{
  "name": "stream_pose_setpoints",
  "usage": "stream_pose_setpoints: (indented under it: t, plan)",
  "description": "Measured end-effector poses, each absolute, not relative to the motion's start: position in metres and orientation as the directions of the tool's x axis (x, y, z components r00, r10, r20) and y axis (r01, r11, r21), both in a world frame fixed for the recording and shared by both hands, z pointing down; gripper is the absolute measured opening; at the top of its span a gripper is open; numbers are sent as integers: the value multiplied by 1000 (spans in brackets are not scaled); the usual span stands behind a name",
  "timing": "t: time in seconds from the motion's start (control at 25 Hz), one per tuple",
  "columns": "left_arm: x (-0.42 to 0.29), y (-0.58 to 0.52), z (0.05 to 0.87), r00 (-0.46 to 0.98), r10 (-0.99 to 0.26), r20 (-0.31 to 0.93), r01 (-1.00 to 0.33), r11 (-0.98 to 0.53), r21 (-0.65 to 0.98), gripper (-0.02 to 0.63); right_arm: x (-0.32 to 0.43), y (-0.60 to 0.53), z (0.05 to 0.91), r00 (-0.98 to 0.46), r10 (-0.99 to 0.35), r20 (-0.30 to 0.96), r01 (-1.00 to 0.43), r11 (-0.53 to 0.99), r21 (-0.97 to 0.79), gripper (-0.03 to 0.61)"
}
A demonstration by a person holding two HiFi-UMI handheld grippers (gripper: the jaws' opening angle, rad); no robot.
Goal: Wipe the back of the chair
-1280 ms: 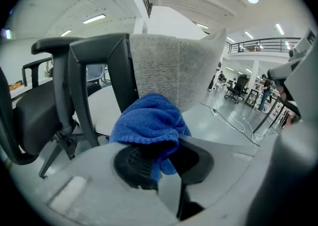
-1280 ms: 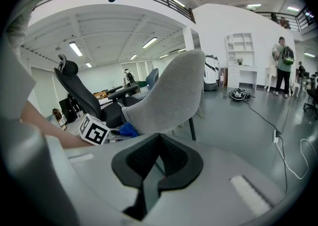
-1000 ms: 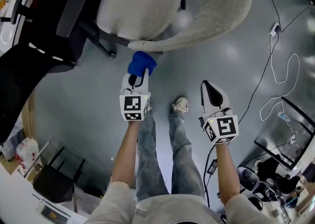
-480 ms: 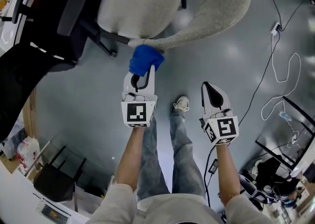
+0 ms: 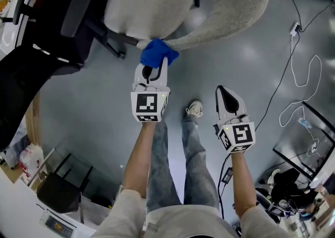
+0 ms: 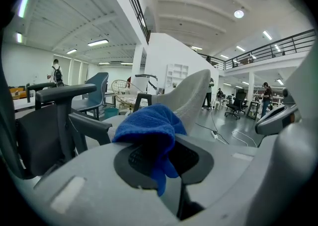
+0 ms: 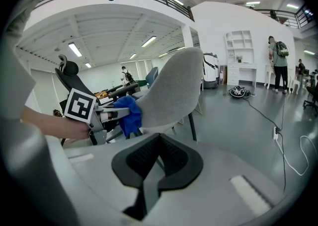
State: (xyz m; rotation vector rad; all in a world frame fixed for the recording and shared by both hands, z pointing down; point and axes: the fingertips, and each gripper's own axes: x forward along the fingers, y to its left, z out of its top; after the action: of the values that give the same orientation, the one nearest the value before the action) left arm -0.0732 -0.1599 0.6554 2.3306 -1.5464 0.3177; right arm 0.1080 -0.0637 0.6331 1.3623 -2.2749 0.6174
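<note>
A blue cloth [image 5: 158,52] is being squeezed tight between the jaws of the left gripper [image 5: 152,68], and it is being pushed against the low edge of the back of the grey chair [image 5: 230,14], close to where the seat is. The right gripper [image 5: 225,97] is being held over the grey floor [image 5: 94,106], beside the person's shoe [image 5: 194,109] and well apart from the chair, with its jaws closed together on nothing.
</note>
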Motion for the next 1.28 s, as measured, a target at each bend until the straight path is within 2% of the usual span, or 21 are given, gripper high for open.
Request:
stream_pose_setpoints:
  t: [0.48,0.84,1.28]
  plan:
    - [-67,-160,705,399,-803,443,-917,-342,206,63,107,-64,639,-434,-698,569,-893,416,-171,3]
    - [-60,-163,736,392,-778,491,-919,-349,182,63,112,-65,648,-431,-684,589,-895,410,-178,3]
    - [-52,-175,794,380,-693,612,-923,-324,205,64,123,-68,649,-427,-679,597,-895,412,-171,3]
